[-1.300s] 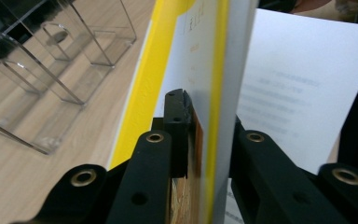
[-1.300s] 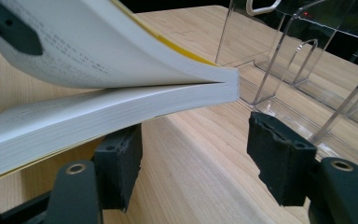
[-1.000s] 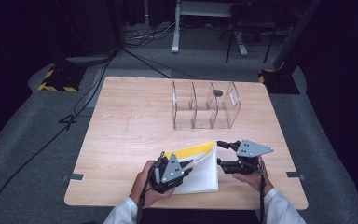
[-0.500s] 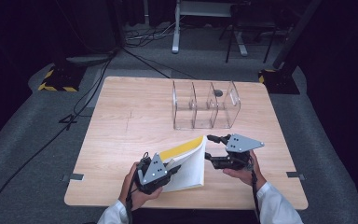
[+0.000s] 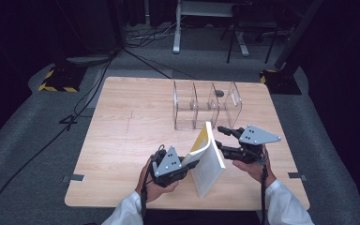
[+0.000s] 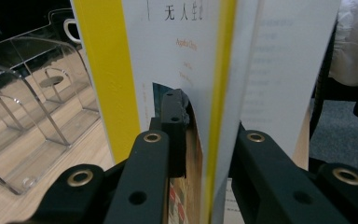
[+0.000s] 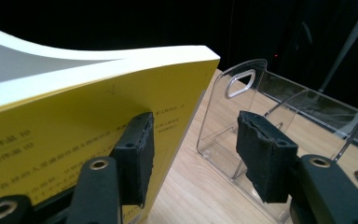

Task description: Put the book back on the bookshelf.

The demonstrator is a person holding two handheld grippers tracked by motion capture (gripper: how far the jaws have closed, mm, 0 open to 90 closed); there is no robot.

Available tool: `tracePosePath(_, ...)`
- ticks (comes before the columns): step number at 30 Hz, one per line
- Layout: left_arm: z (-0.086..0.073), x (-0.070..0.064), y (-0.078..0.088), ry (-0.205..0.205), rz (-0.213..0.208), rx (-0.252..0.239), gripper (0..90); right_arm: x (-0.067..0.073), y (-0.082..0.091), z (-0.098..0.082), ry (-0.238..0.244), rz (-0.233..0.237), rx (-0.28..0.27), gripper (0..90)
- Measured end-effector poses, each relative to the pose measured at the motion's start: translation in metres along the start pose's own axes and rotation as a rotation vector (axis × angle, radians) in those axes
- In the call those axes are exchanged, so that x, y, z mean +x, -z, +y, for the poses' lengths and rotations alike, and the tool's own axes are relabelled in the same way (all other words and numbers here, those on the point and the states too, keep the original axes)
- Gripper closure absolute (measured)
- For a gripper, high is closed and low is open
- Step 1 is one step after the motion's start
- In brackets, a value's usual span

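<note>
The left claw is clamped on the lower near-left edge of a thick paperback book with a yellow cover and white page block, which stands tilted on the near middle of the pale wooden bench. The right claw sits just right of the book; its jaws have just been closing, one pad against the yellow cover, the other apart in clear air. The book's long axis runs from its lower corner near the bench up and away toward the far side. Just beyond stands a clear plastic rack with upright dividers, near the book's top edge.
</note>
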State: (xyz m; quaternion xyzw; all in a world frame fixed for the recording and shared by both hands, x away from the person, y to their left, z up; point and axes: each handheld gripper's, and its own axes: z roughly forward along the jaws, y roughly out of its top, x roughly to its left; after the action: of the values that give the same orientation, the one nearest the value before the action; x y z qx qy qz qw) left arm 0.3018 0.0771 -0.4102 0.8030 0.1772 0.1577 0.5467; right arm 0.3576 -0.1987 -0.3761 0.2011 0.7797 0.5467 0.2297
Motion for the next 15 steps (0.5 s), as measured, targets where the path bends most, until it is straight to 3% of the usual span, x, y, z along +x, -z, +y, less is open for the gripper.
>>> tracePosePath(4,-0.009,0.002,0.012,0.012,0.026,0.001,79.8,0.009,-0.003,0.002,0.017,0.033,-0.004,45.6)
tracePosePath(5,-0.015,0.005,0.017,0.03,0.046,0.008,79.8,0.011,-0.004,0.002,0.025,0.039,0.001,44.2)
tracePosePath(7,-0.024,0.01,0.024,0.063,0.042,-0.004,80.2,0.023,-0.011,0.002,0.043,0.085,0.014,40.9)
tracePosePath(11,-0.027,0.015,0.035,0.071,0.058,-0.007,79.4,0.046,-0.026,0.002,0.136,0.081,0.068,39.1)
tracePosePath(14,-0.031,0.021,0.039,0.105,0.011,-0.022,72.0,0.052,-0.035,-0.001,0.128,0.1,0.076,37.6)
tracePosePath(15,-0.032,0.023,0.039,0.106,0.008,-0.007,67.6,0.052,-0.036,-0.003,0.132,0.094,0.079,37.0)
